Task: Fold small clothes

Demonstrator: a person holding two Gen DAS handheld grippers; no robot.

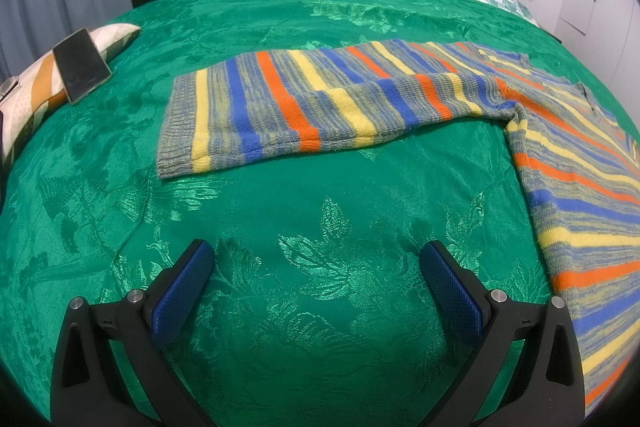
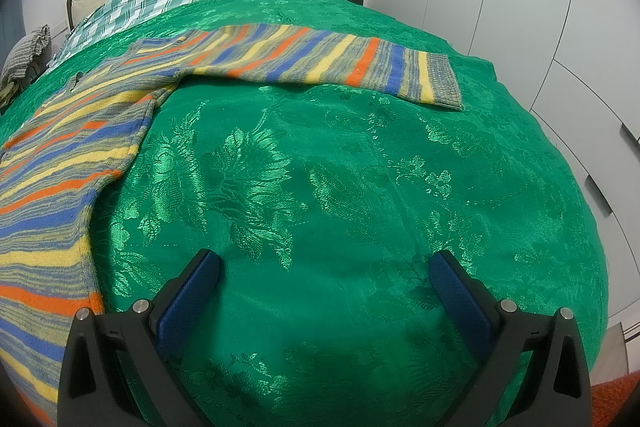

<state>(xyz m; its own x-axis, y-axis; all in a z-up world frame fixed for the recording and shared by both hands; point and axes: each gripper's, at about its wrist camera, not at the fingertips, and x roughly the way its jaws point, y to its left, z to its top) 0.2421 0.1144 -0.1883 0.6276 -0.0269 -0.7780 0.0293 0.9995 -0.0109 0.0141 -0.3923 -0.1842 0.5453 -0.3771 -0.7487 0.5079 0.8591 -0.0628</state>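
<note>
The striped sweater (image 1: 304, 107) was laid flat on the green bedspread (image 1: 304, 219), unfolded, with both sleeves extended sideways.

In the left wrist view, the left sleeve (image 1: 280, 111) occupied the centre of the frame, its long axis running left to right and its ribbed cuff (image 1: 176, 127) at centre left. The sweater body ran down the right edge of the frame. The left gripper (image 1: 316, 259) was seen at the bottom centre, its jaws spread wide with nothing between them, over bare bedspread and clear of the knit.

In the right wrist view, the arrangement was mirrored. The right sleeve (image 2: 320, 63) crossed the upper centre, its cuff (image 2: 444, 79) at upper right, and the body filled the left edge. The right gripper (image 2: 324, 267) was likewise spread and empty at the bottom centre.

Each sleeve lay ahead of its own gripper, across the line of the fingers rather than along it. The left gripper was judged nearer the left cuff, the right gripper nearer the right cuff. No fold was judged to have been made.

A phone (image 1: 82, 65) was propped against a cushion (image 1: 36, 95) at the left edge of the left wrist view, well apart from the sweater.
</note>
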